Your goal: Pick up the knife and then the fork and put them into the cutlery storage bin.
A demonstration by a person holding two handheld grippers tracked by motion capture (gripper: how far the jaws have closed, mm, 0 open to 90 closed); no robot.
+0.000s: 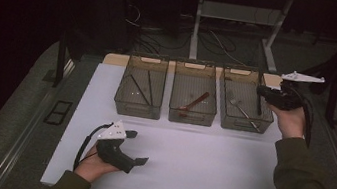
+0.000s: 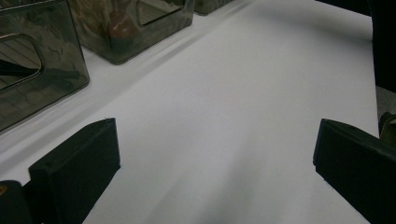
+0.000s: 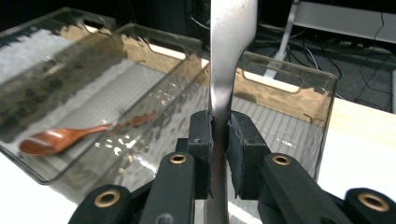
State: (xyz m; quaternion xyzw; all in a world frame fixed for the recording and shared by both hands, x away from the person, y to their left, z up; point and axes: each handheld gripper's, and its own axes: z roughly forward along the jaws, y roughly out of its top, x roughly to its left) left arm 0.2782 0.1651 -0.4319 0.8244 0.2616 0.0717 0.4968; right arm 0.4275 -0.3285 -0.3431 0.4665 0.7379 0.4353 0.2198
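Note:
My right gripper (image 1: 264, 91) (image 3: 220, 135) is shut on a flat silver metal utensil (image 3: 229, 42), held upright over the right-hand clear bin (image 1: 243, 125). The utensil's lower end (image 1: 259, 105) dips into that bin, beside a fork (image 1: 240, 108). Its working end is hidden, so I cannot tell what kind of utensil it is. A wooden spoon (image 1: 195, 102) (image 3: 56, 139) lies in the middle bin (image 1: 191, 118). My left gripper (image 1: 138, 147) (image 2: 215, 158) hovers open just above the white tabletop (image 1: 196, 164), in front of the bins, with nothing between its jaws.
The left bin (image 1: 137, 109) holds dark chopsticks (image 1: 150, 87). The three bins stand in a row at the back of the table. In the left gripper view two bin walls (image 2: 42, 79) sit at the upper left. Behind the table are cables and a desk leg (image 1: 197, 23).

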